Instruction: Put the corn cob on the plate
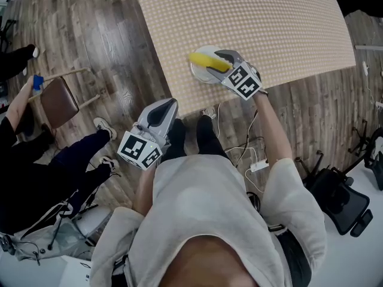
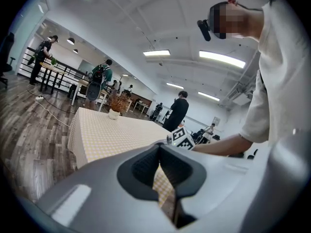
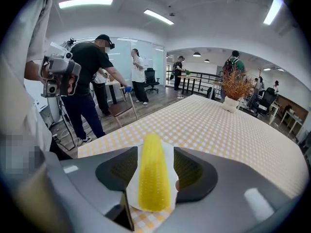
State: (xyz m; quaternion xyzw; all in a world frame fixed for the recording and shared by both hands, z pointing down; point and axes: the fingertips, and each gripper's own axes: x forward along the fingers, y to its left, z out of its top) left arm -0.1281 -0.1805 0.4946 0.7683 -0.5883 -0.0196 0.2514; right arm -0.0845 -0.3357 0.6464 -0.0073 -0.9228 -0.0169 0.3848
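Corn cob (image 3: 153,171) on plate (image 3: 133,191); right hand-held gripper (image 3: 154,159) wide open astride it, holding nothing; lift straight above plate without nudging; left hand-held gripper (image 2: 159,157) closed, empty.

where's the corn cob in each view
head view: corn cob upper middle, on the white plate at the table's near edge.
left gripper view: not in it.
right gripper view: bottom centre, on the plate between the right hand-held gripper's open jaws.
shared landmark: the checkered tablecloth.
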